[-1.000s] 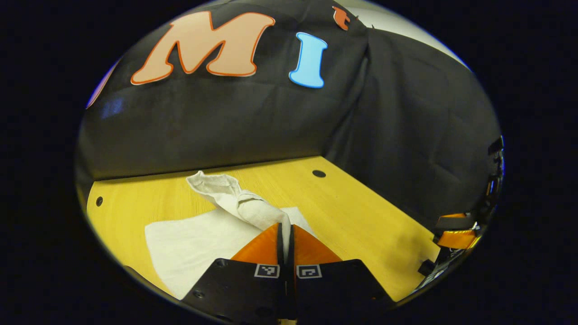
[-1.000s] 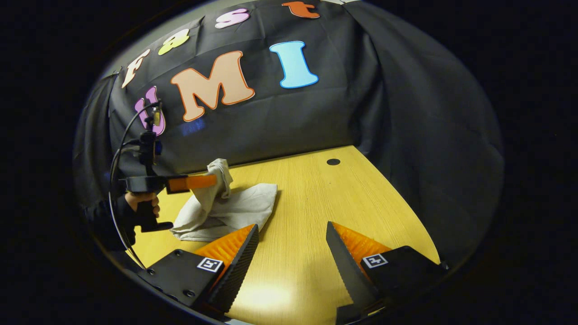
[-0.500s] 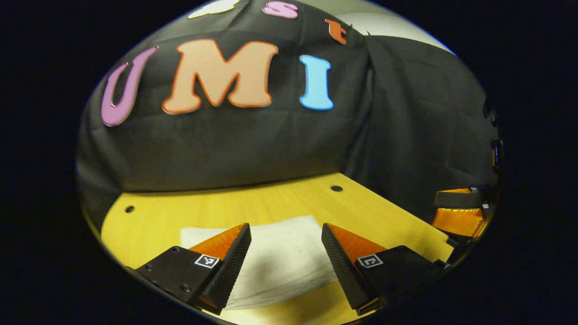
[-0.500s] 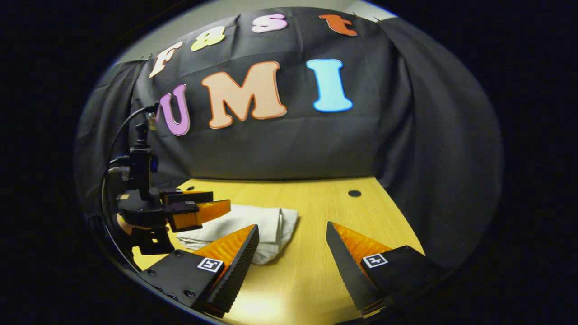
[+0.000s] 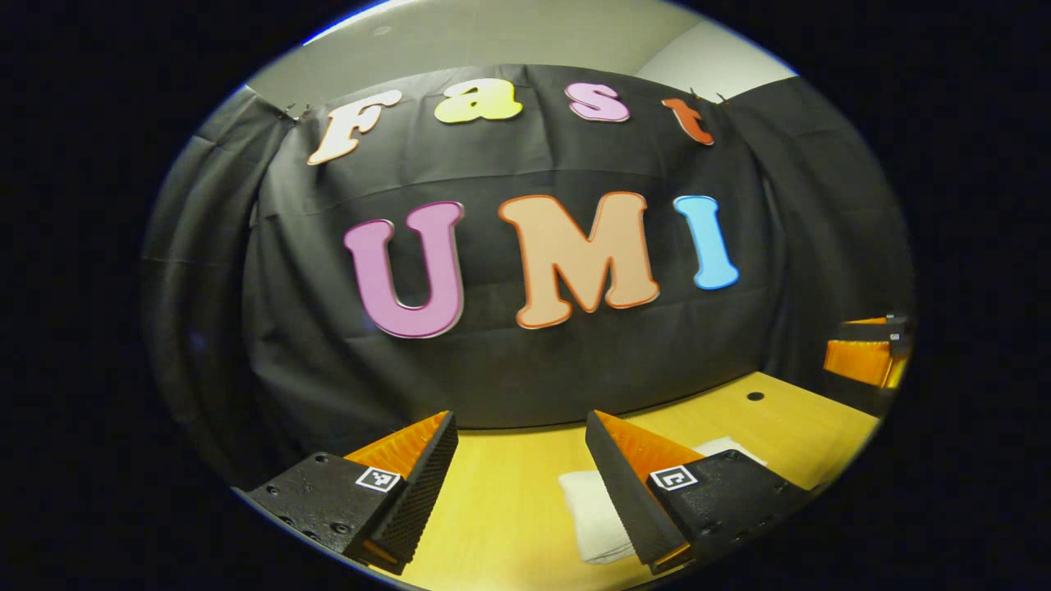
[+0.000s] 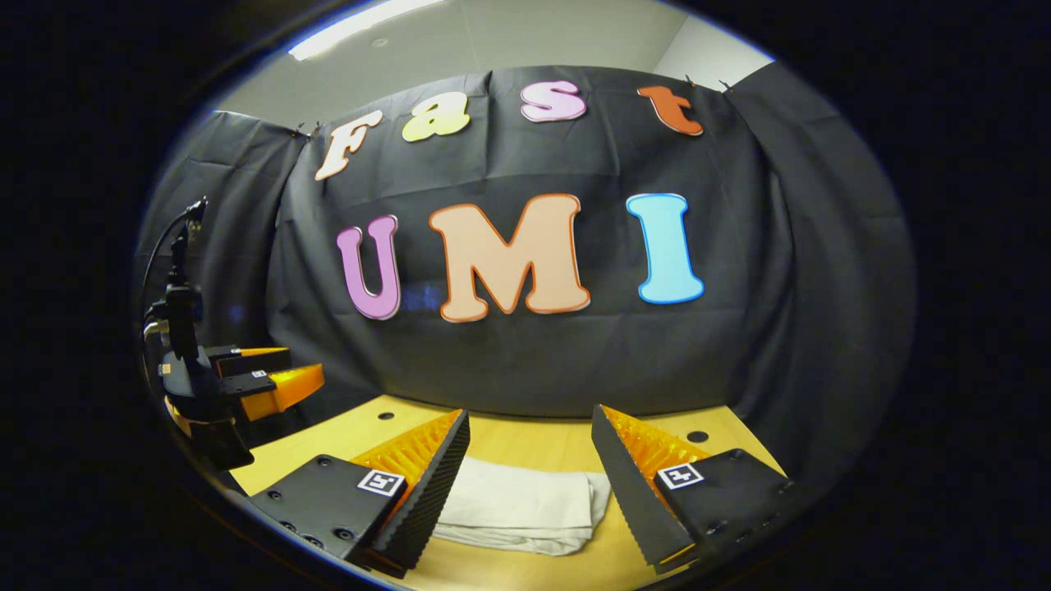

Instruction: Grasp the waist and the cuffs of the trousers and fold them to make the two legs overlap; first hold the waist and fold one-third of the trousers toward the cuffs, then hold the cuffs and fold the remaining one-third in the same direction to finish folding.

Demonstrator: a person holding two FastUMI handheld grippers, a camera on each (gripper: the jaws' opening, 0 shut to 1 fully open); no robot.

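We hold the left hand-held gripper (image 5: 517, 447) with its fingers spread wide and nothing between them. In the left gripper view the folded trousers (image 5: 595, 513) lie flat on the wooden worktop (image 5: 501, 501), low and toward the right finger (image 5: 612, 472), which hides part of the cloth; a little more of the pale fabric peeks out beyond that finger. We see the right hand-held gripper (image 5: 862, 357) at the far right edge of this view, lifted above the worktop and apart from the trousers.

The right hand-held gripper (image 6: 530, 447) is likewise spread apart and grips nothing. In the right gripper view the trousers (image 6: 521, 505) rest as a compact, layered bundle on the worktop (image 6: 525, 443), below and between the two fingers, untouched by either. The left hand-held gripper (image 6: 271, 382) hangs off to the left here, raised clear of the worktop and well apart from the cloth, its fingers parted.
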